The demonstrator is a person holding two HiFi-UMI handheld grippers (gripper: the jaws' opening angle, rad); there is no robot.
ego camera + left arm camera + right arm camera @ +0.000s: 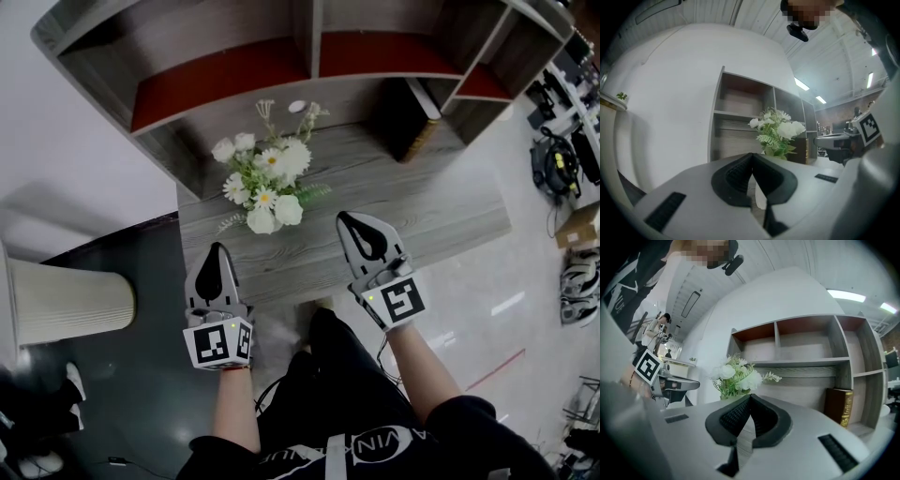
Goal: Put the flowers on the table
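- Standing on the grey wood-grain table (422, 225), the flowers (267, 183) are a bunch of white blooms with green leaves, set toward the table's left side.
- The head view looks down on the blooms, which hide whatever holds the stems.
- A shelf unit (234, 103) of the same grey wood rises along the table's far edge, with red-brown inner boards and several open compartments.
- A dark book (419, 131) with a gold spine stands upright in a compartment to the right of the flowers, well apart from them.
- The left gripper (217, 247) hovers over the table's near edge, just near and left of the flowers and not touching them.
- In the left gripper view its two dark ribbed pads (740, 176) meet at the tips, so the jaws are closed with nothing between them. The flowers (778, 131) show straight ahead beyond the tips.
- The right gripper (345, 218) is over the table, to the right of the flowers and a little farther in than the left one, also clear of the blooms.
- In the right gripper view its jaws are likewise pressed together at the tips and empty. The flowers (736, 376) appear ahead and slightly left, and the book (839, 406) at the right.
- The person's bare forearms reach from the bottom of the head view to both grippers.
- A white ribbed cylinder (66, 300) stands on the dark floor, left of the table.
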